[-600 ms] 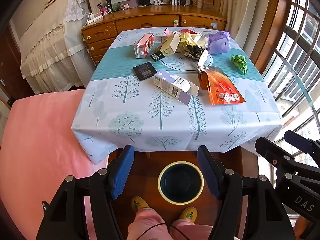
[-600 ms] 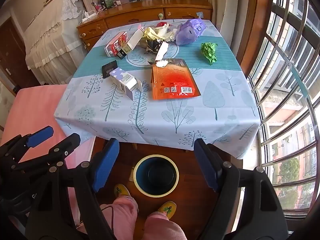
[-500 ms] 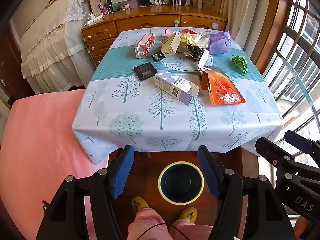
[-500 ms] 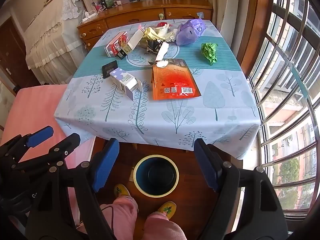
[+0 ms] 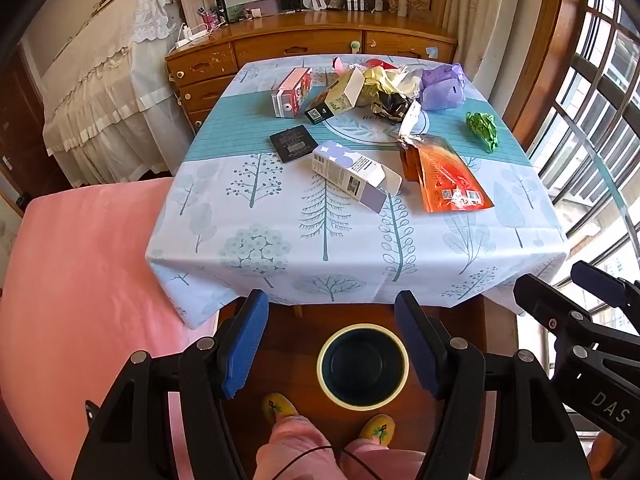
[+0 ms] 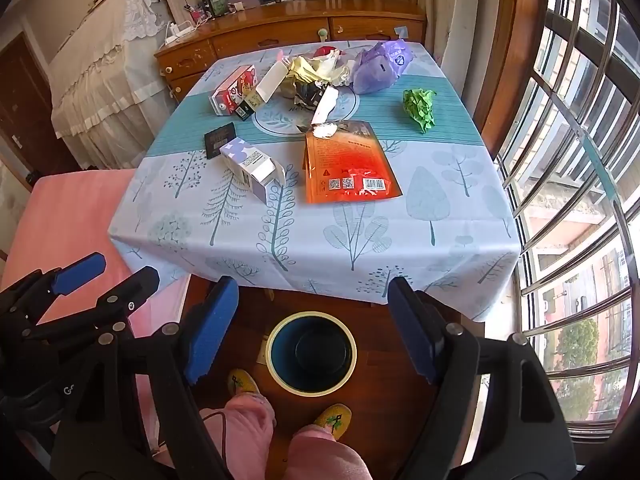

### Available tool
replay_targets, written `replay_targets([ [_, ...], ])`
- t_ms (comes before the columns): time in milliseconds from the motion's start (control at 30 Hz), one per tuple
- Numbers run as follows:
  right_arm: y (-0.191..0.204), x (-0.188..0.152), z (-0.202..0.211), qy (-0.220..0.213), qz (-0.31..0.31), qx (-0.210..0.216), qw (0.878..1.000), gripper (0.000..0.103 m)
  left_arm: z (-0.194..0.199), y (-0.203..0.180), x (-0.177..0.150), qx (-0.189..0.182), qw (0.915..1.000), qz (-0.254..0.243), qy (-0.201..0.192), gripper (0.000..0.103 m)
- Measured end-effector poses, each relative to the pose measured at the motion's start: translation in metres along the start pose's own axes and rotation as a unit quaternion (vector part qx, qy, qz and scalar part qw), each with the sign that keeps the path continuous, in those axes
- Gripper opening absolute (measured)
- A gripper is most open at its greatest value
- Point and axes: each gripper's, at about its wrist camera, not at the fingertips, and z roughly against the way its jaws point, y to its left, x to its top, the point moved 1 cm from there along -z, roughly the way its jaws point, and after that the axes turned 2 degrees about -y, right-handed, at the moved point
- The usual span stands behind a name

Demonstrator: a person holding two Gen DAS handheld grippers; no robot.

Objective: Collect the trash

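Note:
Trash is strewn over a table with a tree-print cloth [image 5: 280, 216]: a white and lilac carton [image 5: 352, 174], an orange pouch [image 5: 444, 178], a small black box [image 5: 291, 143], a red carton [image 5: 293, 91], a crumpled green paper [image 5: 483, 128], a purple bag [image 5: 442, 86] and a heap of wrappers [image 5: 384, 88]. A dark bin with a pale rim [image 5: 363, 366] stands on the floor before the table. My left gripper [image 5: 332, 340] hangs open above the bin, nothing between its blue pads. My right gripper [image 6: 312, 328] is open and empty too, also over the bin [image 6: 311, 353].
A pink bed [image 5: 72, 300] lies left of the table. A wooden dresser [image 5: 304, 46] stands behind it, and a barred window [image 6: 580, 168] runs along the right. The person's pink trouser legs and yellow slippers [image 5: 280, 404] are beside the bin.

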Motion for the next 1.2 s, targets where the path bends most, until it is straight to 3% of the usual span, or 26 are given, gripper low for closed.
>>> replay_targets([
  [1200,0.0011,-0.0006,0.0009,0.0,0.002,-0.002,1.0,0.075,0.0006,-0.0007,0.0,0.002,1.0,-0.001,-0.002,0.067],
])
